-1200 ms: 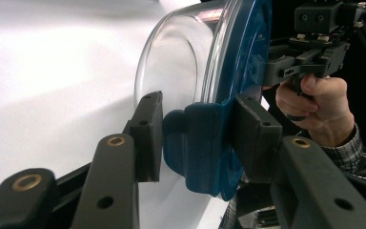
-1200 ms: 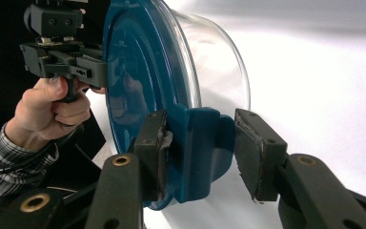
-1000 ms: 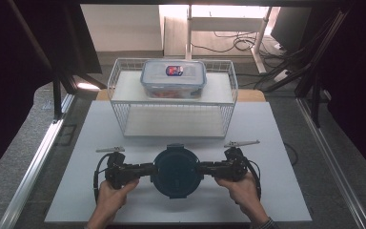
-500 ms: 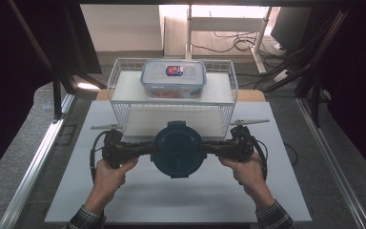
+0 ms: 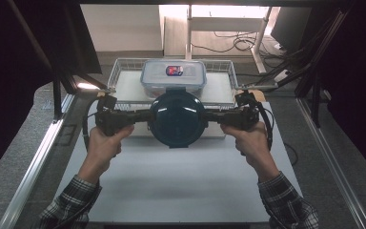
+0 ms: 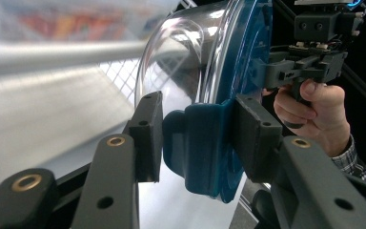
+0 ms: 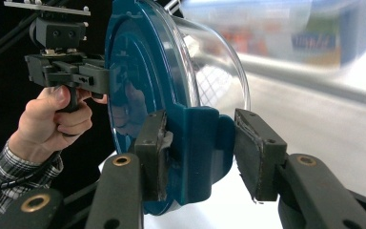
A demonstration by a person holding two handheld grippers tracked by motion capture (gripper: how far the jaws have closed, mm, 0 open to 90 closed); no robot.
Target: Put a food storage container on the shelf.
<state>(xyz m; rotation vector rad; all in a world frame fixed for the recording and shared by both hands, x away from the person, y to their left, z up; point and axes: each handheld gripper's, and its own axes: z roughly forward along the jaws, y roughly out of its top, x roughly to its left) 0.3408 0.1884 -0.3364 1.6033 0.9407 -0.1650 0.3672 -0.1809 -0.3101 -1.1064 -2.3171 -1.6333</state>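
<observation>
A round container [image 5: 177, 118] with a dark blue lid and a clear bowl hangs in the air above the white table top, just in front of the wire basket. My left gripper [image 5: 145, 117] grips the blue side tab [image 6: 205, 143] on its left. My right gripper [image 5: 209, 116] grips the opposite tab [image 7: 200, 148]. In the left gripper view the jaws [image 6: 202, 138] close around the tab, the clear bowl to the left and the lid to the right. In the right gripper view the jaws [image 7: 202, 157] hold their tab the same way, with the other hand farther off.
A white wire basket [image 5: 116, 69] stands at the back of the table, with a clear rectangular lidded box [image 5: 174, 78] on it. The white table top [image 5: 171, 191] spreads below my hands. Metal frame rails [image 5: 38, 152] run along both sides.
Both grippers have risen together with the round container, carrying it off the table and away from the person toward the basket.
</observation>
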